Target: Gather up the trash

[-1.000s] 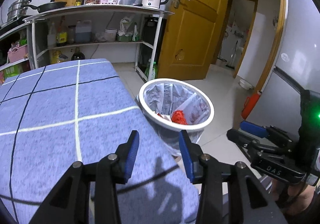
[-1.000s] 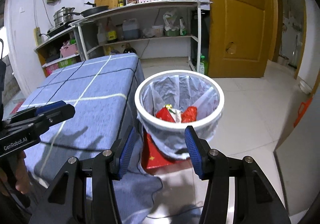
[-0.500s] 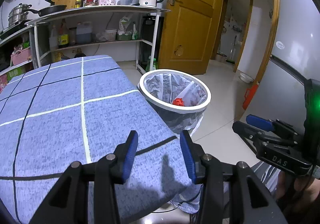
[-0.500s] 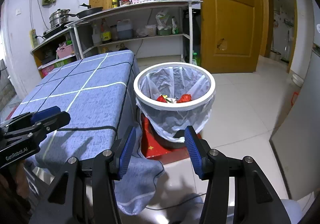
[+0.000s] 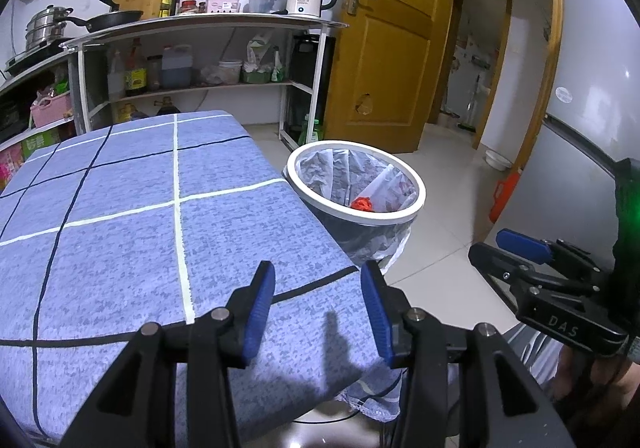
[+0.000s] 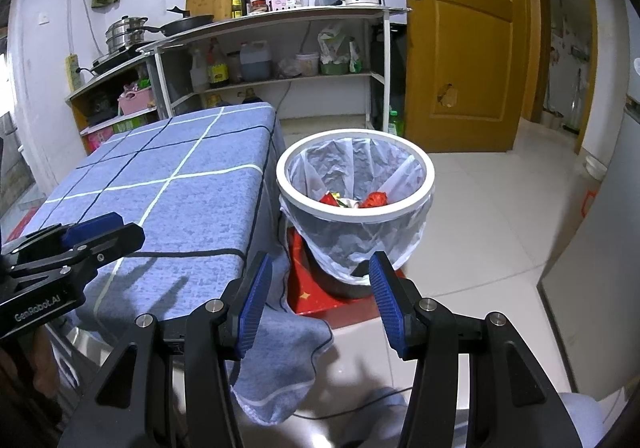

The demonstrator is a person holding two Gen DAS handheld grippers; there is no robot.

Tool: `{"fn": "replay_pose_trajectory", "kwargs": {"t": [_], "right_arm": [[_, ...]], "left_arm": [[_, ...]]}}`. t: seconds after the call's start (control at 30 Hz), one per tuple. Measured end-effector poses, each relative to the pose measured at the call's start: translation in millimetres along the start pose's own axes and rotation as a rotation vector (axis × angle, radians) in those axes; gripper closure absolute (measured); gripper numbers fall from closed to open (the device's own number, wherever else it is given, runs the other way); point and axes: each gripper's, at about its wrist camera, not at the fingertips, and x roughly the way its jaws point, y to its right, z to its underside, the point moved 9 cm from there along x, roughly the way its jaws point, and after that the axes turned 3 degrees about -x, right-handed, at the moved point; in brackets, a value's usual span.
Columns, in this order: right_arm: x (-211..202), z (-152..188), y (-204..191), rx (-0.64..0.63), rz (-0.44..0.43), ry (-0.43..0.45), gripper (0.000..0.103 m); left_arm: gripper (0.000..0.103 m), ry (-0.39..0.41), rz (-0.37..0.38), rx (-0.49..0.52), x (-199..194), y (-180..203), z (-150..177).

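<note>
A white-rimmed trash bin (image 5: 418,189) lined with a clear bag stands on the floor beside the table's right edge; it also shows in the right wrist view (image 6: 432,171). Red crumpled trash (image 6: 374,200) lies inside it, also seen in the left wrist view (image 5: 361,203). My left gripper (image 5: 318,308) is open and empty above the near edge of the blue checked tablecloth (image 5: 132,224). My right gripper (image 6: 318,298) is open and empty, off the table's corner, short of the bin. Each gripper shows in the other's view: right gripper (image 5: 520,248), left gripper (image 6: 100,232).
A metal shelf unit (image 6: 280,15) with kettle, pans, bottles and jars lines the back wall. A yellow wooden door (image 6: 460,47) stands right of it. A red mat (image 6: 320,280) lies under the bin. A grey cabinet side (image 6: 600,228) stands at right.
Both grippers have pulled back and risen away from the bin, which now sits farther off in both views. Both stay open and empty.
</note>
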Motion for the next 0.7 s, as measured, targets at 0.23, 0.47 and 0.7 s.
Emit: {"fn": "replay_pose_trajectory", "kwargs": {"t": [0.23, 0.47, 0.7], "right_arm": [[0.6, 0.4, -4.4, -0.007, -0.012, -0.003, 0.051], [-3.2, -2.6, -10.5, -0.019, -0.015, 0.013, 0.051], [-5.0, -3.3, -13.4, -0.024, -0.016, 0.02, 0.051]], "left_arm": [[0.056, -0.002, -0.015, -0.012, -1.9, -3.8, 3.4], [0.055, 0.0, -0.026, -0.013, -4.2, -6.3, 5.7], [0.054, 0.006, -0.042, -0.02, -5.0, -9.8, 5.6]]}}
